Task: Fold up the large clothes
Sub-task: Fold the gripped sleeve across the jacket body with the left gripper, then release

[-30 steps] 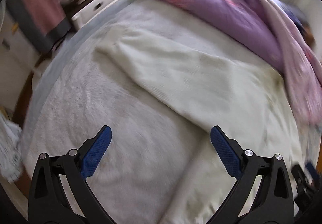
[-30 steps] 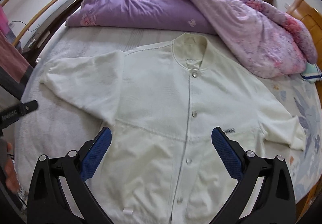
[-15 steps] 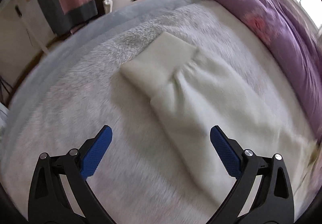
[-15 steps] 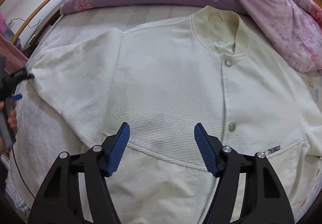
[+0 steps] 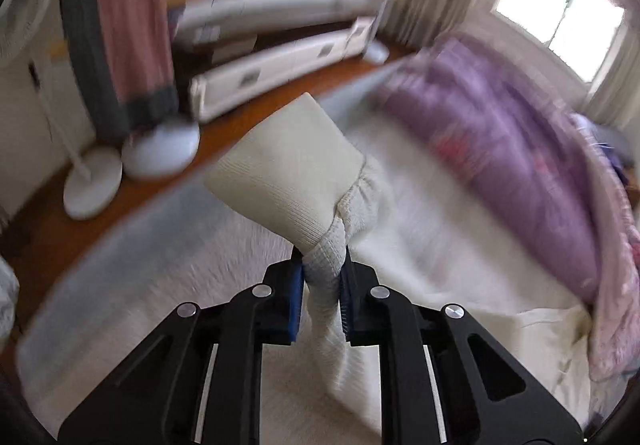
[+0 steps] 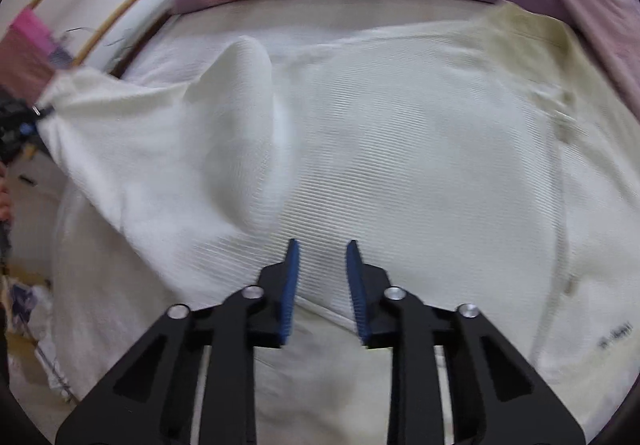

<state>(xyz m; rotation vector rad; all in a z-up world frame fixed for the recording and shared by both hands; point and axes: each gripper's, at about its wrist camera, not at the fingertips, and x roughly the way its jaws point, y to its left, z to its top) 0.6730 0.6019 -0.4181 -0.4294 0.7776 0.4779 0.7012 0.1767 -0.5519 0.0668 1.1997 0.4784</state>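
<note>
On bed (image 5: 224, 265): left gripper (image 5: 322, 277) jaws just closed, clamped on jacket (image 6: 400, 149) sleeve cuff (image 5: 288, 173). Right gripper (image 6: 322, 285) jaws closing, narrow gap over jacket front, not gripping.

I spot a small dark mark on the cream jacket (image 6: 420, 165), down at four o'clock, but it's too blurred to read.

A home bedroom — a bed (image 6: 360, 11) with a purple quilt (image 5: 520, 149), a curtained window (image 5: 560, 5), low drawers (image 5: 280, 65).
</note>
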